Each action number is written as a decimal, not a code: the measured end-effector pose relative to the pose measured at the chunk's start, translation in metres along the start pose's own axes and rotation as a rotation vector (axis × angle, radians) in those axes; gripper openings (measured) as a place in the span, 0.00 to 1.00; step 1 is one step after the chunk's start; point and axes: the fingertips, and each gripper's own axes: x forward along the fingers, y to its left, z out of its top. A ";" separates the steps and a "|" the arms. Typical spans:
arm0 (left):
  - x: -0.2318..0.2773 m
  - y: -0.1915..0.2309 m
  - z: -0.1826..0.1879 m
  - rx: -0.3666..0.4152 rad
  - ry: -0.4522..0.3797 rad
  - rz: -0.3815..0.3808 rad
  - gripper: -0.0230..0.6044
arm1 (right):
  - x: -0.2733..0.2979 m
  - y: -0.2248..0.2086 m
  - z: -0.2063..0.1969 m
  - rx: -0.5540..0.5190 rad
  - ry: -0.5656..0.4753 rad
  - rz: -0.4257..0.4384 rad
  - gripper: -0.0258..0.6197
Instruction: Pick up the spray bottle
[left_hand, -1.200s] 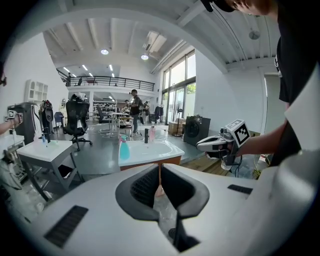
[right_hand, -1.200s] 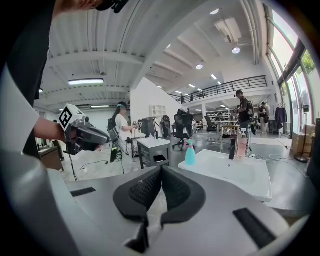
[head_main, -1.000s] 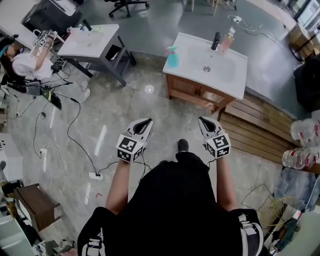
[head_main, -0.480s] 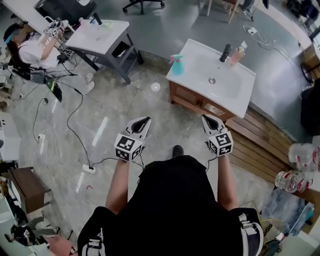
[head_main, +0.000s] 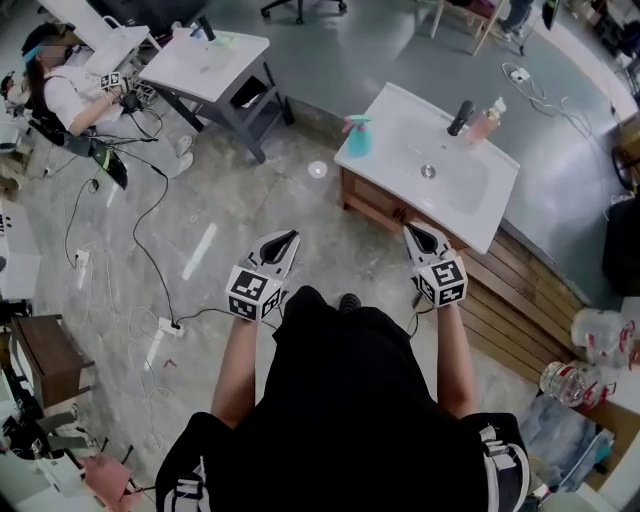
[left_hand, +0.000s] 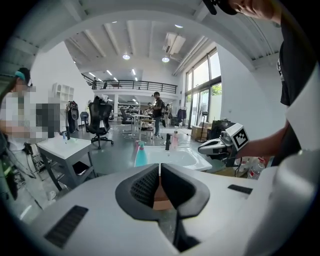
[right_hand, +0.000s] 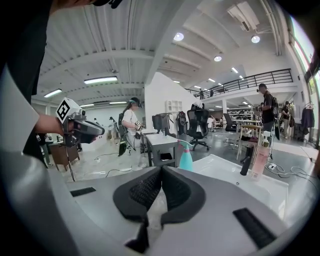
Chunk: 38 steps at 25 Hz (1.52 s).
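Observation:
The spray bottle (head_main: 358, 136), teal with a pink trigger head, stands upright on the left corner of a white sink top (head_main: 487, 210). It also shows ahead as the teal bottle (left_hand: 140, 154) in the left gripper view and the same bottle (right_hand: 185, 158) in the right gripper view. My left gripper (head_main: 290, 237) is held out over the floor, well short of the bottle, jaws together and empty. My right gripper (head_main: 413, 231) hovers near the vanity's front edge, shut with nothing in it. In their own views the left gripper (left_hand: 159, 167) and right gripper (right_hand: 161, 171) show tips meeting.
A black faucet (head_main: 460, 117) and a pink soap bottle (head_main: 486, 123) stand at the sink's back. The wooden vanity (head_main: 378, 199) sits on a slatted wooden platform (head_main: 530, 295). A grey table (head_main: 207, 62), a seated person (head_main: 70, 88), floor cables and a power strip (head_main: 160, 341) lie left.
The sink and bottle have drawn nearer in the head view as I walk forward. Both grippers have kept their shut pose in front of me.

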 end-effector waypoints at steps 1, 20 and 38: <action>0.003 0.001 0.000 -0.003 0.002 0.002 0.09 | 0.002 -0.003 -0.001 0.003 0.002 0.002 0.07; 0.081 0.090 0.026 0.027 -0.003 -0.163 0.09 | 0.070 -0.027 0.011 0.033 0.086 -0.131 0.07; 0.177 0.238 0.082 0.086 0.015 -0.370 0.09 | 0.216 -0.035 0.063 -0.008 0.188 -0.255 0.07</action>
